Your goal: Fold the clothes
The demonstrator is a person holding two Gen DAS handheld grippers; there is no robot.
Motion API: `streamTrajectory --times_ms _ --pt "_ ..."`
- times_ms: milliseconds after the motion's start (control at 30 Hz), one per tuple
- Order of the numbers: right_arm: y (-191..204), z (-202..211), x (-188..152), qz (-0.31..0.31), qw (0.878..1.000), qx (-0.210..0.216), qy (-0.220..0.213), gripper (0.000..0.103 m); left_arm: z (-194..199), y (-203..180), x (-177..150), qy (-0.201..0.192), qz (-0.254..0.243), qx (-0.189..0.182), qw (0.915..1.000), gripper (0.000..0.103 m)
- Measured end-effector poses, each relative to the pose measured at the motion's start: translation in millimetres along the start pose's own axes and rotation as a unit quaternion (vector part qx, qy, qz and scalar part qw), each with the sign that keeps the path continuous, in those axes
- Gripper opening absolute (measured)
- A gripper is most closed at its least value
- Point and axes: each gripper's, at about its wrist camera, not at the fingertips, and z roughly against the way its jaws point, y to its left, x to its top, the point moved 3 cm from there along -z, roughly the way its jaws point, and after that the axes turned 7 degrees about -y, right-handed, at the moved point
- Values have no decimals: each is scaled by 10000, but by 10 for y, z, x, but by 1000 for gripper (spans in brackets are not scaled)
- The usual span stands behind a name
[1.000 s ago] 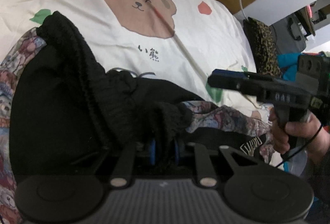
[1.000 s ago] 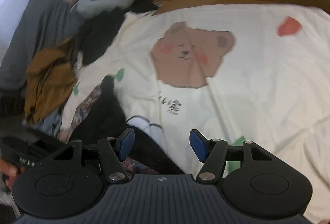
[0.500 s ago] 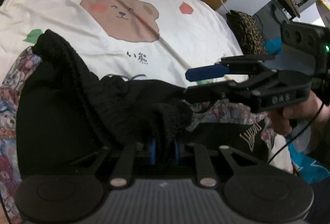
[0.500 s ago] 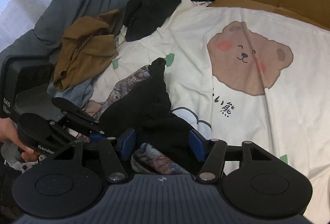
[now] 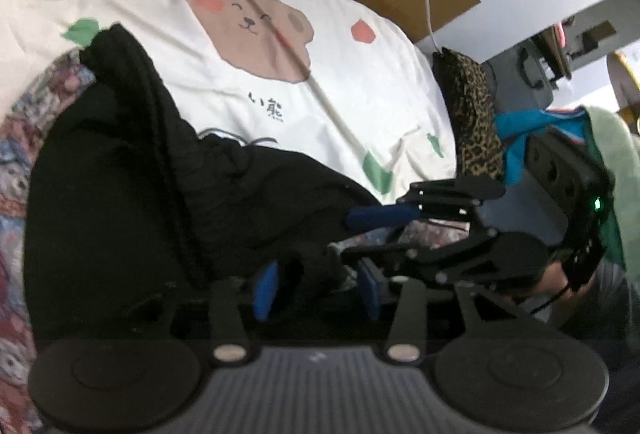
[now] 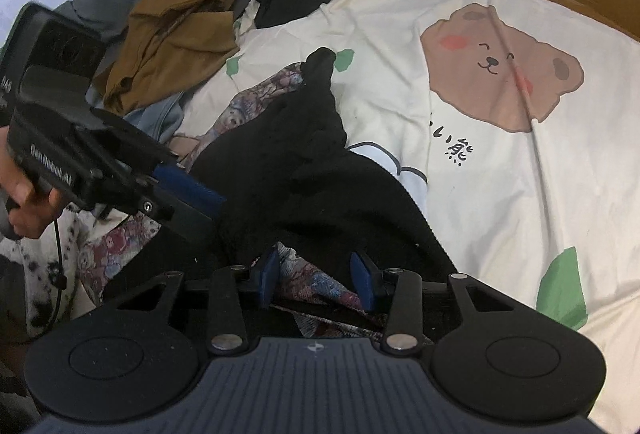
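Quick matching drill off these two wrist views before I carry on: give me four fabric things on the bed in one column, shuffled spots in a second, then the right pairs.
Things:
1. black garment
2. brown garment
3. leopard-print cushion
4. bear sheet

Places:
A. crumpled at the far left of the right wrist view, beside grey bedding
B. spread across the bed under everything
C. lying between both grippers, over patterned lining
D. at the bed's right edge in the left wrist view, below a white cable

Pairs: 1-C, 2-A, 3-D, 4-B

garment [image 6: 288, 162] | black outside, floral lining | crumpled | on bear-print bedsheet [image 6: 500, 194]
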Motion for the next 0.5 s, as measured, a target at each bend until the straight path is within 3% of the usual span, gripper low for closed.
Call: streamTrajectory --times_ms 133,267,500 --pt "39 22 -18 131 9999 15 13 43 -151 184 -5 96 743 -108 9971 48" --pt "75 26 -40 261 9996 25 59 43 -264 370 -35 195 1537 -219 9877 37" --pt "112 67 -23 448 9990 28 58 43 -224 263 -12 -18 1101 -298 9935 21"
